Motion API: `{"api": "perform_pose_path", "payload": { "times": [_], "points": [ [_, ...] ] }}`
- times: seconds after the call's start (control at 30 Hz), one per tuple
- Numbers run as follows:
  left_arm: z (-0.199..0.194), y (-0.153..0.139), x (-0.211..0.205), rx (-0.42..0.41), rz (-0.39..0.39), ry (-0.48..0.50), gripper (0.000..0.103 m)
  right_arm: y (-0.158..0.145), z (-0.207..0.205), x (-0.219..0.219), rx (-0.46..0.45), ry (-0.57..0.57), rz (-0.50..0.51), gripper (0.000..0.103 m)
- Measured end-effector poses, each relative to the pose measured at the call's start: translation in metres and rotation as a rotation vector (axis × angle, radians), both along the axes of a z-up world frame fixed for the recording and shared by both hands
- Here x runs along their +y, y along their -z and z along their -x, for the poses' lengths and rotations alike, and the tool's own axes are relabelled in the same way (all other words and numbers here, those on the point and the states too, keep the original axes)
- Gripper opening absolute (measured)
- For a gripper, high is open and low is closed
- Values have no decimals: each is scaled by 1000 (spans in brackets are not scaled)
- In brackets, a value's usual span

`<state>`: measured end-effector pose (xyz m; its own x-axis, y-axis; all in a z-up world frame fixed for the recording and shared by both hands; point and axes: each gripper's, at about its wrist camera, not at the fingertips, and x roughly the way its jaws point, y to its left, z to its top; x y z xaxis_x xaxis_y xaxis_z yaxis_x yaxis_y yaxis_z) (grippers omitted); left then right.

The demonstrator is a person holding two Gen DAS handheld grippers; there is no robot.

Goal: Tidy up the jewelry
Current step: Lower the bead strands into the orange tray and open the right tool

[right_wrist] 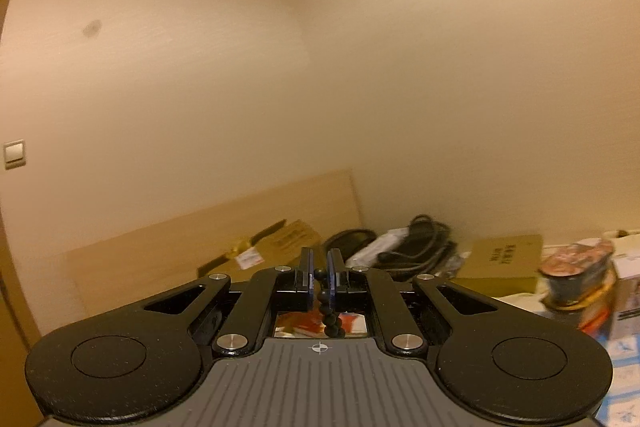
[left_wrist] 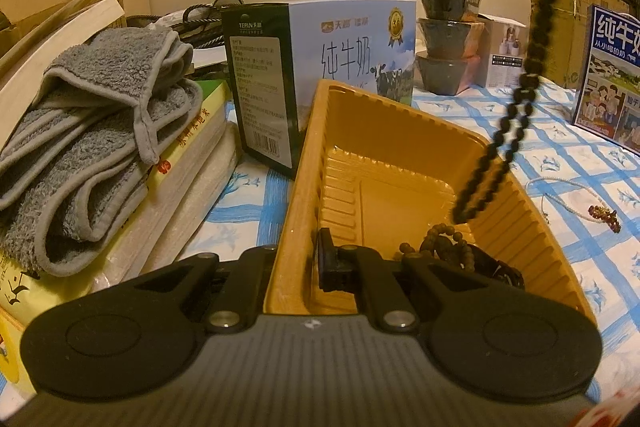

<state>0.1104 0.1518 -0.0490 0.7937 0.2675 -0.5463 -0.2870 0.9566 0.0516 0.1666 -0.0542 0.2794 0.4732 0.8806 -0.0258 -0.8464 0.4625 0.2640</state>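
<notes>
Orange plastic tray [left_wrist: 400,147] sits on the blue-checked cloth [left_wrist: 580,211], its near wall clamped by the left gripper [left_wrist: 298,259]. Black bead necklace [left_wrist: 520,99] dangles over it, pinched in the right gripper [right_wrist: 319,277]; brown beads [left_wrist: 440,239] lie inside.

The long black bead strand [left_wrist: 532,67] runs off the top edge above the ribbed yellow plastic tray [left_wrist: 520,211]. The tray's near left wall hides one left jaw. Right of the tray, the illustrated blue milk carton [left_wrist: 612,79] is cut off; right-wrist clutter is blurred.
</notes>
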Motion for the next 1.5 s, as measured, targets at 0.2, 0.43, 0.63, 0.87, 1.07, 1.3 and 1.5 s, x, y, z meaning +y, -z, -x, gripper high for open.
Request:
{"api": "perform_pose_path", "payload": {
  "times": [0.2, 0.43, 0.63, 0.87, 1.07, 1.3, 1.5],
  "points": [
    [-1, 0, 0, -2, 4, 2, 6, 11, -4, 29, 43, -58, -10, 7],
    [0, 0, 2, -7, 13, 0, 5, 58, -18, 46, 188, -65, 62, 7],
    [0, 0, 2, -7, 14, 0, 6, 115, -39, 51, 363, -34, 122, 7],
    [0, 1, 3, -5, 16, -1, 6, 164, -49, 57, 487, -44, 157, 7],
    [1, 1, 4, -4, 16, -1, 6, 218, -49, 52, 614, -12, 215, 7],
    [1, 2, 4, -3, 13, -1, 6, 278, -60, 48, 737, 55, 302, 7],
    [1, 2, 4, -3, 12, -1, 6, 277, -58, 54, 667, 45, 283, 7]
  ]
}}
